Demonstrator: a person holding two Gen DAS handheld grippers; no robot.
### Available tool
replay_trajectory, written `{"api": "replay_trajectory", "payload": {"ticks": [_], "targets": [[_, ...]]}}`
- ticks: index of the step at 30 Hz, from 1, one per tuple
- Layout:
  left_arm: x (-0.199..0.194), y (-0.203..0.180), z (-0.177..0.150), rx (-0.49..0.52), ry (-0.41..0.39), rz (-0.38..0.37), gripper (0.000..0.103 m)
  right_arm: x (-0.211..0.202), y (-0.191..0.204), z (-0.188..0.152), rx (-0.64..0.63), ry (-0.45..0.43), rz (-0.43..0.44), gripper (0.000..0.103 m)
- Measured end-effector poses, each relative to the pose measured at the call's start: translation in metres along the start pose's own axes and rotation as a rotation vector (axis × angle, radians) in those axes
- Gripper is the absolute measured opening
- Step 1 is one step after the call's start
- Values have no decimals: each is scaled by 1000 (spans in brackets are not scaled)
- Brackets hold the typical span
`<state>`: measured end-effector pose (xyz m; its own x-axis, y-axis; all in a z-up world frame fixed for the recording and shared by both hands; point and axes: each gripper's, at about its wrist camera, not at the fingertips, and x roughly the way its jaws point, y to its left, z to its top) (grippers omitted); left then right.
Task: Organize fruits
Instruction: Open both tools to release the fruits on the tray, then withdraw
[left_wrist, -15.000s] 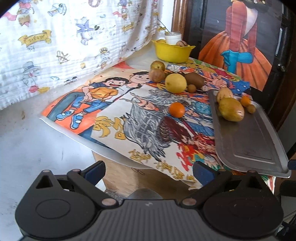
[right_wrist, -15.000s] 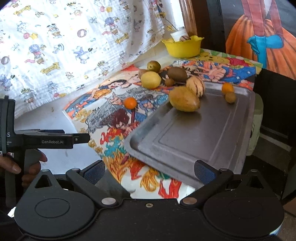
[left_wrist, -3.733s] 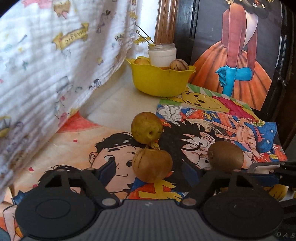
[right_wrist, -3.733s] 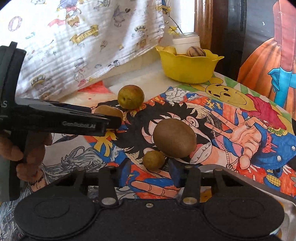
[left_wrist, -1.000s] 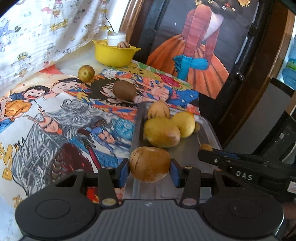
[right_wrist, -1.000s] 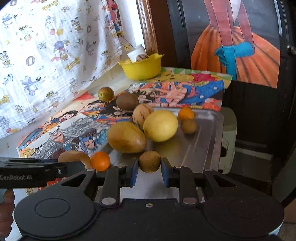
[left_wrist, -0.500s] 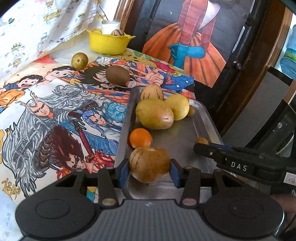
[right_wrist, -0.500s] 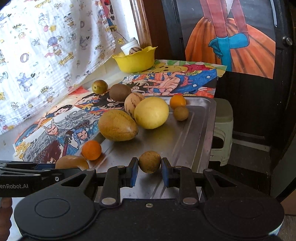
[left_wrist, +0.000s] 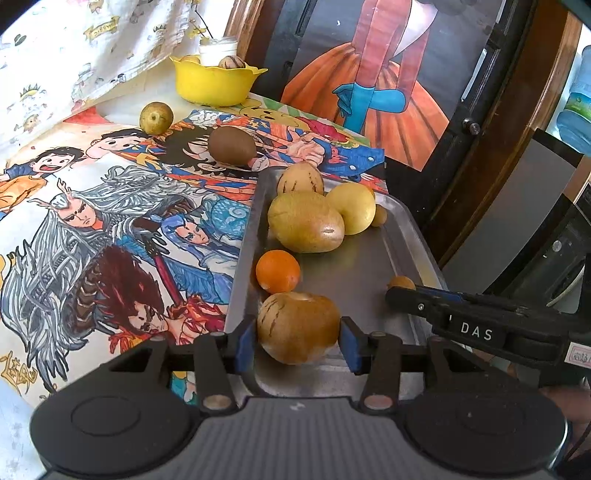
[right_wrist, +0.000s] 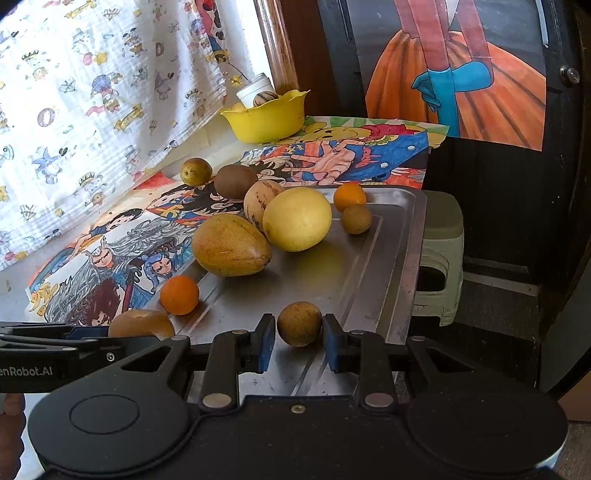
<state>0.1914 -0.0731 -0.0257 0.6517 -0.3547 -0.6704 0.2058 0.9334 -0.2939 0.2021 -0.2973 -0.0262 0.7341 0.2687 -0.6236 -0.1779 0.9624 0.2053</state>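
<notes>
Between the blue pads of the left gripper (left_wrist: 298, 334) sits a striped tan fruit (left_wrist: 298, 326), and both pads press on its sides, so it is held tight just over the near end of the metal tray (left_wrist: 373, 266). I think it is held low like this so it can be let go softly and not roll away. Over on the other side, the right gripper (right_wrist: 298, 334) has a small brown fruit (right_wrist: 299, 323) between its pads; the left pad looks a tiny bit apart from it, so I cannot tell if the pads are squeezing it or have let go. That fruit looks like it rests on the tray. Farther up the tray lie an orange (right_wrist: 179, 294), a big mango (right_wrist: 231, 245), a round yellow fruit (right_wrist: 297, 218), a second striped fruit (right_wrist: 258, 201), one more orange (right_wrist: 349, 196) and a little brown ball (right_wrist: 356, 218), all bunched close so they stay put. Two fruits are not on the tray yet: a brown kiwi (left_wrist: 231, 145) and a greenish pear (left_wrist: 156, 117) on the cartoon paper (left_wrist: 110, 206). At the back, a yellow bowl (left_wrist: 214, 83) holds another striped fruit and a white jar
</notes>
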Motion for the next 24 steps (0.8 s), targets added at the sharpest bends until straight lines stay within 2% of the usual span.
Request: {"api": "replay_trajectory", "payload": {"ticks": [5,9,10,12,13,14,18,24], "targets": [[-3,3,-2,-15,-6,-11,54,-5,-3,-1,10,-4,-5,39],[-8,4,-3,-26,-15,-17,56,-14,-3,-2,8,-14,-7,51],[-10,4,-4,-28,-19,-19,59,-17,-2,-3,3,-17,-8,59],[-15,3,-5,-26,-33,-14,67,-24,-1,-4,-7,-23,-9,66],[-18,3,-6,-22,-41,1,77,-28,0,-5,-12,-27,-5,70],[-21,2,-6,-19,-52,17,80,-32,0,-7,-16,-29,-5,72],[-35,8,-9,-37,-75,26,84,-49,3,-12,-29,-36,-20,81],[-57,18,-17,-51,-108,65,96,-72,13,-20,-52,-35,-26,97]]}}
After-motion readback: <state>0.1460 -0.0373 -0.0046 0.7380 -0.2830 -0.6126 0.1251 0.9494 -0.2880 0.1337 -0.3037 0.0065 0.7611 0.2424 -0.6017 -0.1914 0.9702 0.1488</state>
